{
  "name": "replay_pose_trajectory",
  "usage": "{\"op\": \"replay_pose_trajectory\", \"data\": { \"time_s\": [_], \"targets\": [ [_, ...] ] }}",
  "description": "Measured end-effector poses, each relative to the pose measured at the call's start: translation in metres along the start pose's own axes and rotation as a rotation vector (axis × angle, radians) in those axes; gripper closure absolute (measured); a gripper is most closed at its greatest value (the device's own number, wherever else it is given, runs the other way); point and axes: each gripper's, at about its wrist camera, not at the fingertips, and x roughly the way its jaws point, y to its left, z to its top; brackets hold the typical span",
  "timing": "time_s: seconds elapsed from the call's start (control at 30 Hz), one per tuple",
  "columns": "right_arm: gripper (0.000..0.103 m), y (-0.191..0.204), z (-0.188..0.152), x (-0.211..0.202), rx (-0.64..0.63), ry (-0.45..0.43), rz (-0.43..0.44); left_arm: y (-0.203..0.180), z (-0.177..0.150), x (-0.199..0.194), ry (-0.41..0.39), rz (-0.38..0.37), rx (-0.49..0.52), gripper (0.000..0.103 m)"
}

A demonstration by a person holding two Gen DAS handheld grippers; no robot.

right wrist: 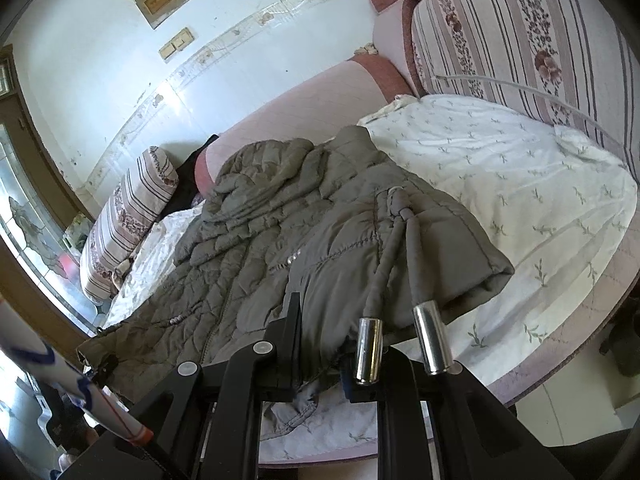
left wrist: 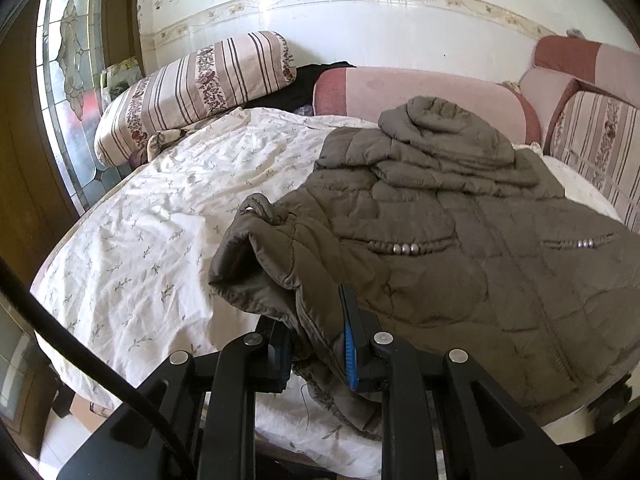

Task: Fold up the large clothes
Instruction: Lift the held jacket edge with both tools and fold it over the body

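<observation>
An olive-brown quilted jacket [left wrist: 460, 240] lies on the white floral bedsheet [left wrist: 140, 220], hood [left wrist: 440, 132] at the far end, both sleeves folded in over the body. My left gripper [left wrist: 318, 344] is shut on the jacket's near left hem; fabric bunches between the blue pad and the black finger. In the right wrist view the same jacket [right wrist: 280, 220] fills the middle, and my right gripper [right wrist: 320, 364] is shut on its near right hem. Two drawstring cords with metal tips [right wrist: 370, 350] hang over the right finger. The folded sleeve cuff [right wrist: 480, 272] lies to the right.
A striped floral bolster pillow [left wrist: 192, 88] lies at the far left of the bed. A pink padded headboard [left wrist: 420, 88] and striped cushions [right wrist: 520, 40] edge the bed. A stained-glass door [left wrist: 68, 80] stands at the left. A white striped object [right wrist: 80, 392] shows at lower left.
</observation>
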Motion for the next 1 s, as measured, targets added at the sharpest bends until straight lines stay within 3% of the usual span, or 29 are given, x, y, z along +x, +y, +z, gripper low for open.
{"op": "replay_pose_trajectory", "data": {
  "time_s": [0.53,1.0],
  "targets": [
    [0.088,0.031,0.031,-0.016,-0.002,-0.014,0.01,0.025,0.036,-0.009,0.024,-0.062,-0.121,0.084],
    [0.088,0.037,0.061,-0.019,0.023,-0.026,0.04,0.025,0.066,-0.005,-0.01,-0.077,-0.1,0.083]
  ]
}}
